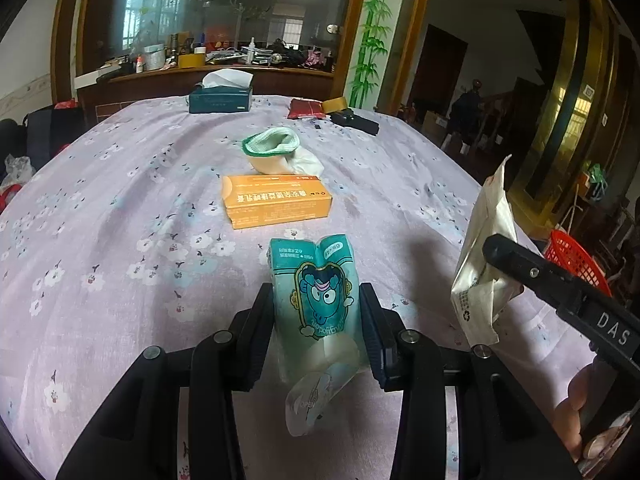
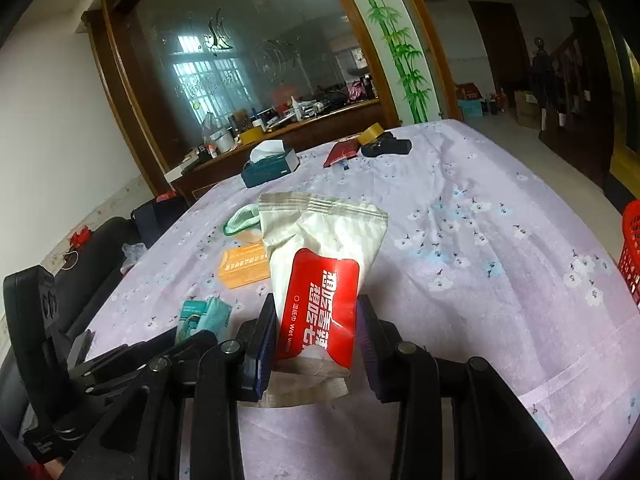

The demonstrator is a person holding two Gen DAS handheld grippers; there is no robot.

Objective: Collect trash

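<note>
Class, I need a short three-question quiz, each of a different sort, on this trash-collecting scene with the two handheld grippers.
1. True or false: the left gripper holds nothing.
2. What is printed in English on the pack in the right gripper?
3. Which lies nearest the teal pack? A tissue box B orange box C tape roll

Key: 1 false, it grips the teal pack. 2 "Wet wipe", on the wipes pack. 3 B.

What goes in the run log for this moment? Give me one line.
left gripper: shut on teal packet | right gripper: shut on wet wipe pack | orange box: on table | red basket: right, beyond the table edge
</note>
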